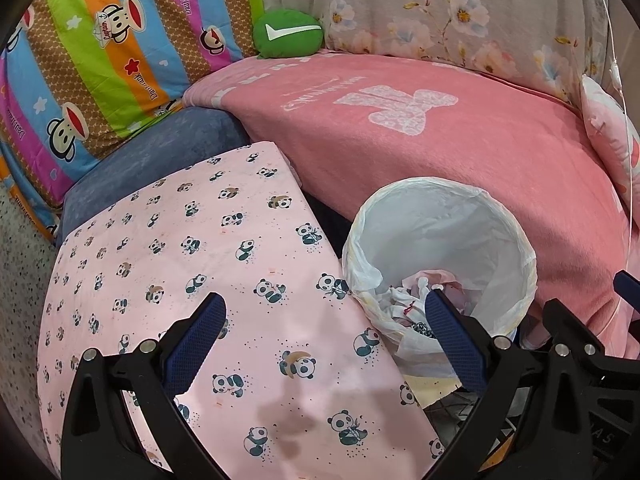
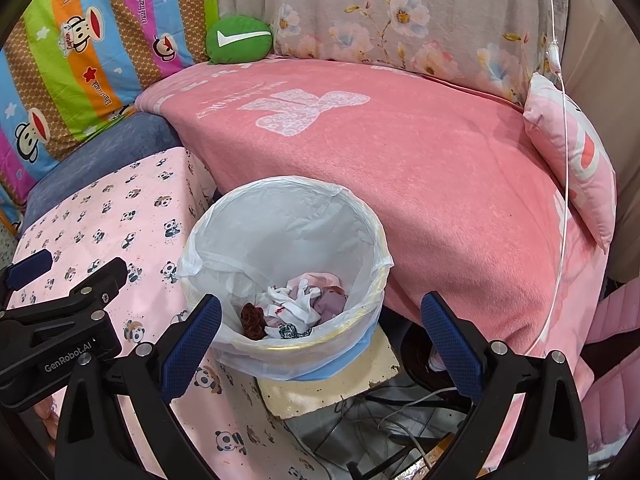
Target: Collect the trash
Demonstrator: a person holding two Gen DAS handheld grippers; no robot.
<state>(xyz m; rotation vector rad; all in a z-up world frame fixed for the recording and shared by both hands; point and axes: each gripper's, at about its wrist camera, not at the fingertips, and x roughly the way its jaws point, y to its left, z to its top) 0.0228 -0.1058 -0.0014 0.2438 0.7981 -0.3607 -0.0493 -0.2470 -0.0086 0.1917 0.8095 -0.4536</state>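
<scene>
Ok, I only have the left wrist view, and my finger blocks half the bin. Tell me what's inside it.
Observer: From the right wrist view, the bin holds crumpled white paper, pinkish scraps and a dark red crumpled piece by its left wall.
Operator: Report the right gripper.
Observer: The right gripper is open and empty, with its fingers on either side of the bin's near rim.
Operator: Say what the bin stands on.
Observer: It stands on a cream slab with chipped edges. White cables lie on the floor just beside the slab.
</scene>
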